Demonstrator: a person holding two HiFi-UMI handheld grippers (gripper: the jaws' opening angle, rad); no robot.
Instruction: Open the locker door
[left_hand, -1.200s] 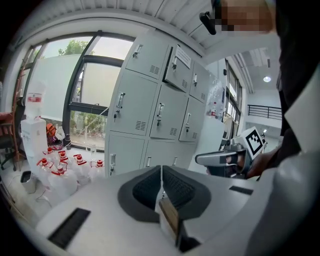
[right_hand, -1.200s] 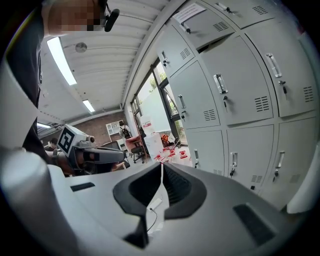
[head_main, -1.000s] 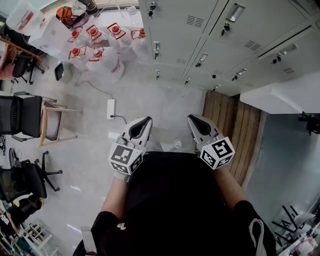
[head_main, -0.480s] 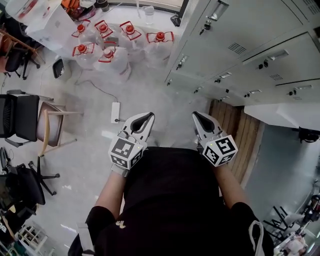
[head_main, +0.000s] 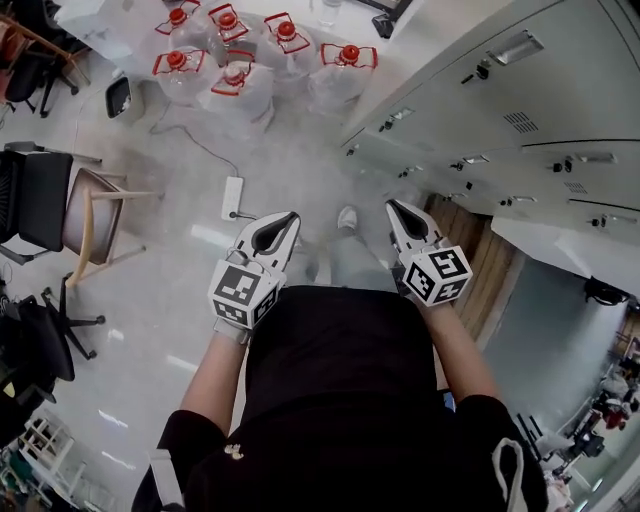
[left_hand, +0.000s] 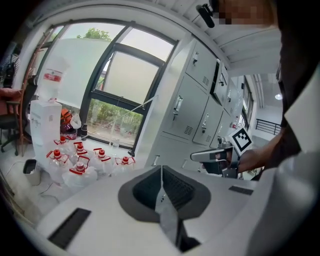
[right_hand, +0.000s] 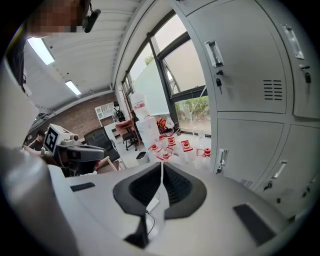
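Note:
A bank of grey lockers (head_main: 520, 110) fills the upper right of the head view, each door with a small metal handle (head_main: 517, 45). My left gripper (head_main: 294, 216) and right gripper (head_main: 391, 205) are held side by side in front of the person's body, well short of the lockers. Both are shut with nothing between their jaws. In the right gripper view the shut right gripper (right_hand: 161, 163) points past a tall locker door (right_hand: 250, 65) with a vertical handle (right_hand: 214, 53). In the left gripper view the left gripper (left_hand: 161, 168) faces the lockers (left_hand: 197, 107) from farther off.
Several water bottles with red caps (head_main: 240, 75) stand on the floor near the window. A power strip (head_main: 231, 197) with its cable lies on the floor ahead. Chairs (head_main: 85, 225) stand at the left. A wooden platform (head_main: 482, 268) lies under the lockers at right.
The head view has swung: the lockers slid toward the upper right and the bottles came closer. Both grippers kept their place before the body and stayed shut.

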